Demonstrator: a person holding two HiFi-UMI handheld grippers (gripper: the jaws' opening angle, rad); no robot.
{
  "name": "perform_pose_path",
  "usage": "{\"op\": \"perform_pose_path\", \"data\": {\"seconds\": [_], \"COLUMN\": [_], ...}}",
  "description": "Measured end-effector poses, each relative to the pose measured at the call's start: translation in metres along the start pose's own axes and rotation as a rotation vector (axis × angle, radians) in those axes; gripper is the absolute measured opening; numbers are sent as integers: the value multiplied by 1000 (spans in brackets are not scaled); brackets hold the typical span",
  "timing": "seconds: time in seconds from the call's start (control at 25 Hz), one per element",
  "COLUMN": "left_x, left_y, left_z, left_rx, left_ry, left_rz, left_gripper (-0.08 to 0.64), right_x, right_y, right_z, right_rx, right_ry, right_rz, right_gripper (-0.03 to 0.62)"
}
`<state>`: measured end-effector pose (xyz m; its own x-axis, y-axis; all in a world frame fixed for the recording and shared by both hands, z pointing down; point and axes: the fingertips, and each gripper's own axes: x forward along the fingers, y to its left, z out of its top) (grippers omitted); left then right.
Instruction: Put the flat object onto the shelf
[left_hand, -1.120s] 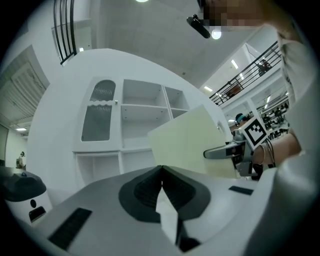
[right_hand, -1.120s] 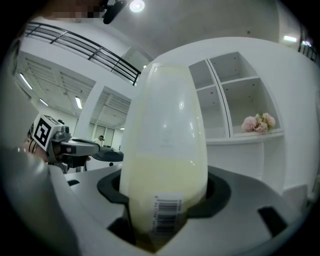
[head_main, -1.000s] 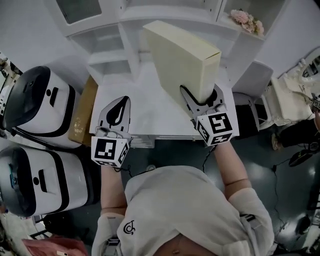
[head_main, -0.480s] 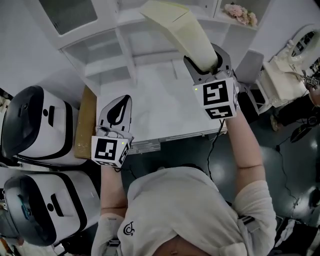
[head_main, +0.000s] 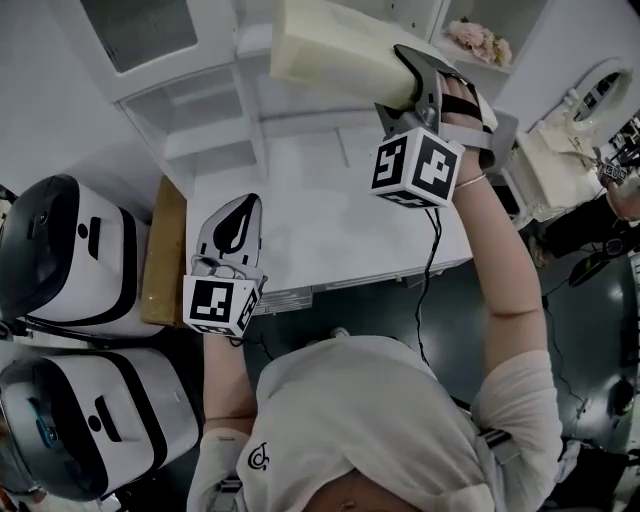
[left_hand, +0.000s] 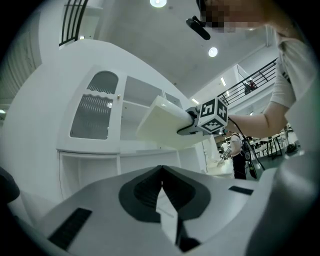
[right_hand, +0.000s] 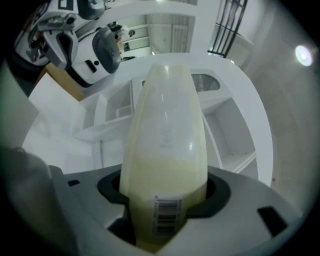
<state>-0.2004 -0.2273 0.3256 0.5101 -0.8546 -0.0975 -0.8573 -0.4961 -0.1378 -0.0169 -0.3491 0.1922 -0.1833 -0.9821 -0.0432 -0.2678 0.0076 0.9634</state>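
Observation:
The flat object is a cream slab-shaped box with a barcode on its near end. My right gripper is shut on that end and holds it high, level with the upper part of the white shelf unit. In the right gripper view the box runs straight out between the jaws toward the shelf compartments. My left gripper is shut and empty, low over the white table near its front left. From the left gripper view, the box hangs before the shelf.
Two white and black machines stand on the left beside a brown cardboard box. Pink flowers sit in a compartment at the upper right. White clutter lies at the right over dark floor.
My right gripper has lifted the box off the table and swung it up toward the shelf, turning it from steeply tilted to nearly level. The left gripper has stayed where it was.

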Motion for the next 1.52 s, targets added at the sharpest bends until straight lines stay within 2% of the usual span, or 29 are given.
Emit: {"op": "perform_pose_path", "data": {"seconds": [0.12, 0.32, 0.52, 0.64, 0.88, 1.12, 1.32, 1.52], "left_x": [5, 15, 25, 28, 32, 39, 45, 57], "left_y": [5, 15, 17, 23, 43, 54, 60, 63], "left_z": [2, 1, -2, -4, -13, -19, -29, -36], "left_rx": [0, -7, 5, 11, 1, -5, -10, -16], "left_ry": [-2, 0, 11, 19, 39, 49, 74, 83], "left_rz": [22, 50, 50, 61, 95, 104, 104, 93], "left_gripper": [14, 14, 14, 14, 14, 14, 14, 14], "right_x": [21, 55, 88, 105, 136, 166, 185, 203], "right_y": [2, 15, 25, 30, 45, 72, 76, 77], "right_z": [6, 21, 33, 31, 34, 28, 27, 29], "right_rx": [-107, -215, -264, -299, -307, -275, -286, -287], "right_ry": [0, 4, -6, -2, -25, -15, -31, -4], "right_rz": [4, 54, 102, 99, 124, 245, 228, 224], "right_gripper": [288, 291, 293, 295, 309, 356, 354, 353]}}
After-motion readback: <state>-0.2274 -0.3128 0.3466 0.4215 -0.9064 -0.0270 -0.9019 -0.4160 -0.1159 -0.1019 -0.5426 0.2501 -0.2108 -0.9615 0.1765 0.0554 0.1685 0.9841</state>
